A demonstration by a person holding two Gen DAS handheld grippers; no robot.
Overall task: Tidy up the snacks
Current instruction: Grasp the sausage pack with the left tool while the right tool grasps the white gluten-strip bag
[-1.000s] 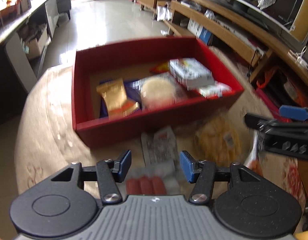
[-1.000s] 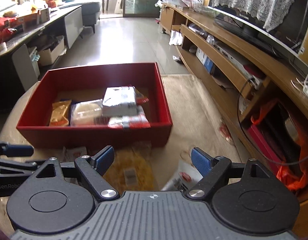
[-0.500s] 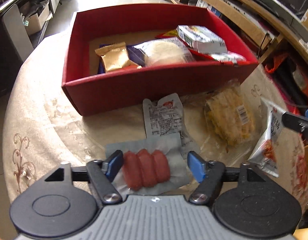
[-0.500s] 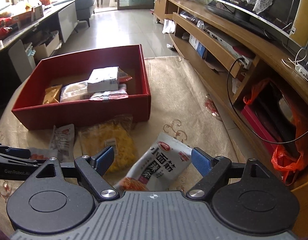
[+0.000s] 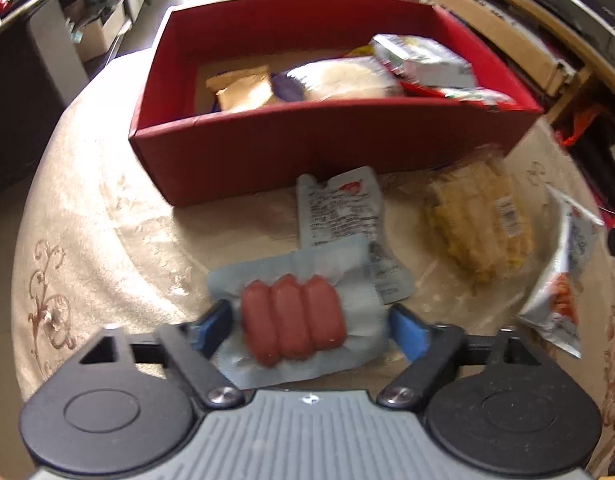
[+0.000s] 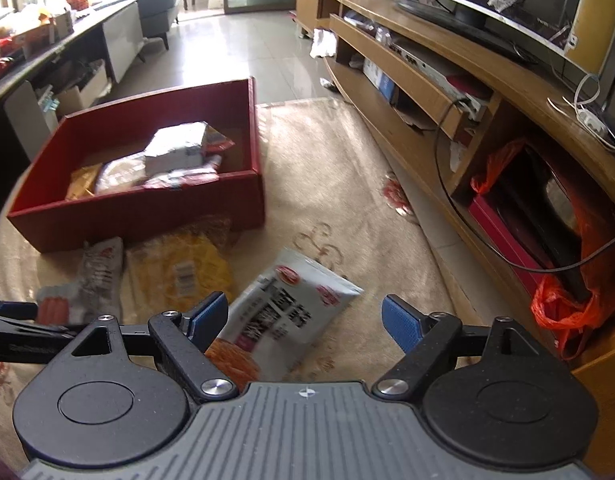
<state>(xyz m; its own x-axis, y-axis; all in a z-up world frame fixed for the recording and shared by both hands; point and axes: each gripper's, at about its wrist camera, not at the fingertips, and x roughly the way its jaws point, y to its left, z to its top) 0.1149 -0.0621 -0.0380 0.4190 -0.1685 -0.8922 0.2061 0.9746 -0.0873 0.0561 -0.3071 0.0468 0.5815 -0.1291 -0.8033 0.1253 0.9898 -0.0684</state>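
A red box [image 5: 339,148] holding several snack packs stands on the beige cloth; it also shows in the right wrist view [image 6: 147,212]. My left gripper [image 5: 309,330] is open, its jaws on either side of a sausage pack [image 5: 293,330] lying on the cloth. A grey sachet [image 5: 339,212] and a yellow snack bag [image 5: 479,220] lie before the box. My right gripper [image 6: 305,322] is open, with a white-and-red noodle snack bag [image 6: 291,316] lying between its jaws. The left gripper shows at the left edge of the right wrist view [image 6: 15,312].
The table with its beige embroidered cloth [image 6: 339,184] drops off at the right toward a wooden TV cabinet [image 6: 487,92] with cables and an orange bag [image 6: 567,300]. Tiled floor and shelves lie beyond the box.
Both grippers have pulled back and lowered from the box toward the near table. The sausage pack now sits between the left jaws and the noodle bag between the right jaws.
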